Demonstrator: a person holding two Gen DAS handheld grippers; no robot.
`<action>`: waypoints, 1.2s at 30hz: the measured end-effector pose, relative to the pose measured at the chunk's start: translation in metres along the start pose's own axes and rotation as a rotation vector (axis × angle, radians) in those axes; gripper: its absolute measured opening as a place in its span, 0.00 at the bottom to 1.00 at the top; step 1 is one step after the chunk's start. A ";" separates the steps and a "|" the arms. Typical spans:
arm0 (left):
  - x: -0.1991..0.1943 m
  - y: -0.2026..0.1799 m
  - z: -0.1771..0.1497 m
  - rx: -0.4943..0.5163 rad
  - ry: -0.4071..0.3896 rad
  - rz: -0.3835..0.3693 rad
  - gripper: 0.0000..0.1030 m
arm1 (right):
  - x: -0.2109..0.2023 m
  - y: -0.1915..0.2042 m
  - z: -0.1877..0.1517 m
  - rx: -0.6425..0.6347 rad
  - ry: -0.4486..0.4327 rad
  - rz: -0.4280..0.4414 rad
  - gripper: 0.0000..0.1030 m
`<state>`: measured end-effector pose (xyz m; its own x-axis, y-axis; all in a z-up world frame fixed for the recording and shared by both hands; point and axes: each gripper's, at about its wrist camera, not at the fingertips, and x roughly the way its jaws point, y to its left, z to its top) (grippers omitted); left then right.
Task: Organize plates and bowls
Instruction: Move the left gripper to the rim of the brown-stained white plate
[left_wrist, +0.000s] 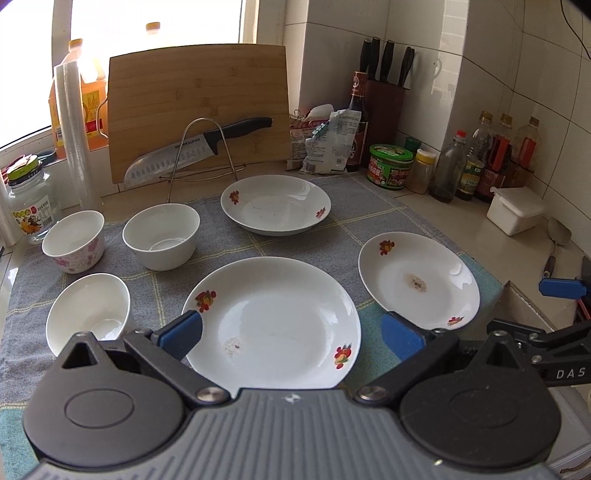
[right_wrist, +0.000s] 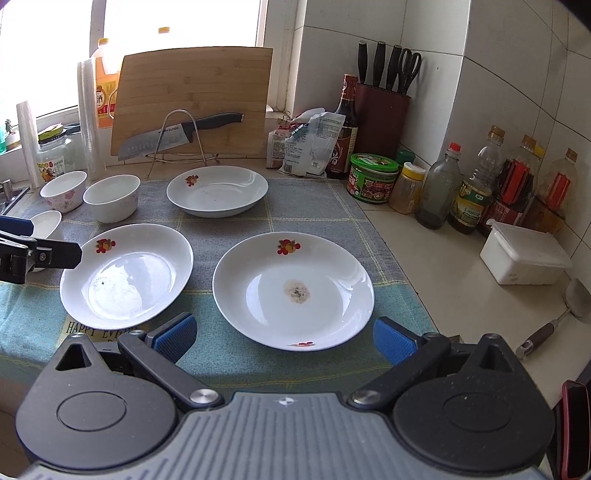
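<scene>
A: What's on the kitchen counter?
B: A checked cloth (right_wrist: 306, 210) carrying three flowered plates: one near-left (left_wrist: 271, 323), one near-right (right_wrist: 293, 290), one at the back (right_wrist: 217, 191).
A: And the bowls?
B: Three bowls (left_wrist: 161, 236) clustered at the cloth's left.
A: The tongs?
B: Left gripper (left_wrist: 291, 334) and right gripper (right_wrist: 284, 338) both gape wide, empty, above the near plates.

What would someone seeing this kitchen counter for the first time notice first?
Probably the three white flowered plates spread across the checked cloth: a stained plate at front right, a second plate at front left and a third plate behind them. Three white bowls cluster at the cloth's left. Behind, a big knife rests on a wire rack against an upright cutting board.
</scene>
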<state>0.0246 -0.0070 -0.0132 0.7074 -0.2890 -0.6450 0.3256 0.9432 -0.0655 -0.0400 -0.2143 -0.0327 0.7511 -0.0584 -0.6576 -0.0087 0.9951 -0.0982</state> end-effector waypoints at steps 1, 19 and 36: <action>0.002 -0.002 0.001 -0.006 0.005 -0.001 0.99 | 0.003 -0.004 -0.001 0.001 0.003 0.008 1.00; 0.066 -0.066 0.028 -0.078 0.114 0.035 0.99 | 0.084 -0.074 -0.027 -0.041 0.083 0.241 1.00; 0.097 -0.089 0.048 -0.073 0.164 0.083 0.99 | 0.132 -0.081 -0.033 -0.181 0.068 0.353 1.00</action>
<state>0.0939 -0.1271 -0.0332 0.6166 -0.1848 -0.7653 0.2200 0.9738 -0.0579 0.0385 -0.3049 -0.1362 0.6360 0.2737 -0.7215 -0.3795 0.9250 0.0164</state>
